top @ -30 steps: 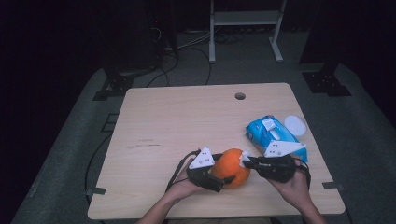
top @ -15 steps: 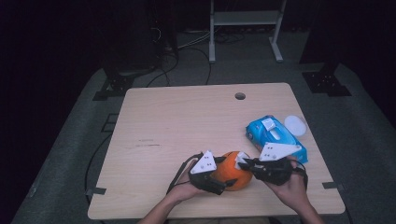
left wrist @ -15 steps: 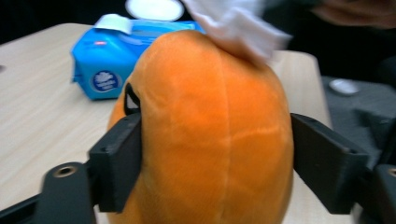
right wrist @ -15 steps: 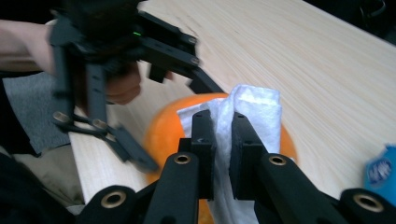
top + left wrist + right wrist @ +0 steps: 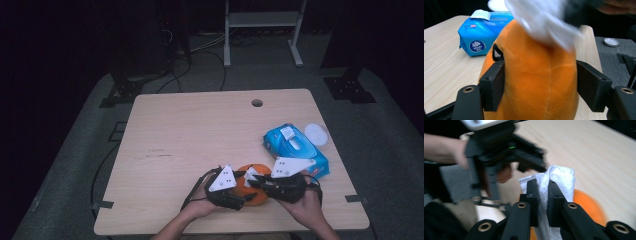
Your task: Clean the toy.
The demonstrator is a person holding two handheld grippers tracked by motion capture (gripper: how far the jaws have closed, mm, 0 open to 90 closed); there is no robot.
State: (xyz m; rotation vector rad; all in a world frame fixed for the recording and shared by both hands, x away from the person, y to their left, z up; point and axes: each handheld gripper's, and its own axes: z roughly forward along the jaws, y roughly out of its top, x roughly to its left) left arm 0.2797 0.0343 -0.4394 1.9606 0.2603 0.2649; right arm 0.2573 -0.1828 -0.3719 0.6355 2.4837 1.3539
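Note:
An orange plush toy (image 5: 256, 198) stands near the table's front edge, between my two hands. My left gripper (image 5: 540, 85) has just been closing its jaws on it, and both black pads now press into the toy's sides (image 5: 534, 75). A white wipe (image 5: 561, 178) is pinched between the jaws of my right gripper (image 5: 543, 192), which is shut on it. The wipe (image 5: 544, 22) lies against the top of the toy, blurred in the left gripper view. From above, the right gripper (image 5: 253, 181) reaches in from the right over the toy.
A blue pack of wipes (image 5: 295, 150) lies right of the toy, its flap lifted, with a round white lid (image 5: 316, 134) beyond it. The wooden table (image 5: 200, 130) has a cable hole (image 5: 257, 103) near its far edge. A metal stand (image 5: 262, 30) is behind.
The left jaws have closed in on the orange toy. The right gripper with the wipe has shifted a little left, onto the toy's top.

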